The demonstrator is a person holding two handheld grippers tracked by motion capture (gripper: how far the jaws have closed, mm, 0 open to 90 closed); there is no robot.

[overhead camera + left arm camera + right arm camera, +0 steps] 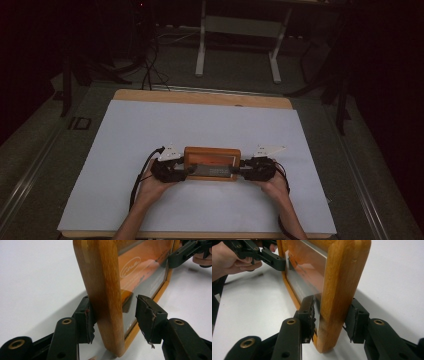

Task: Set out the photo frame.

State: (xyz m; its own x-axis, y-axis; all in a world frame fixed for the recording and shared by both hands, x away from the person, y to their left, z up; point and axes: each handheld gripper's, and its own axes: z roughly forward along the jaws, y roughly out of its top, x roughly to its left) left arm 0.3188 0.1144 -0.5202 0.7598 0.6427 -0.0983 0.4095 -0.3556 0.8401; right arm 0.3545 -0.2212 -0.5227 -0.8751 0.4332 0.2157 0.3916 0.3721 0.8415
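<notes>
left gripper [113, 315] jaws gape: one pad touches the frame [105, 290], the other stands off. right gripper [332, 317] clamps the other end. wooden frame, orange picture, upright on the table [150, 125].

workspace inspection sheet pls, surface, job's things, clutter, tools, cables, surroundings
surface: white sheet covering a wooden table, whose far edge shows bare.
job's things: wooden picture frame standing on its long edge near the middle, glass front toward the person.
clutter: nothing seen.
tools: left tool straddles the frame's end, one pad against the back, the other apart from the glass; right tool has both pads on the opposite end.
cables: one black cable loops from the left tool along the forearm; others lie on the floor beyond the table.
surroundings: dark room, white metal stand behind the table.
</notes>
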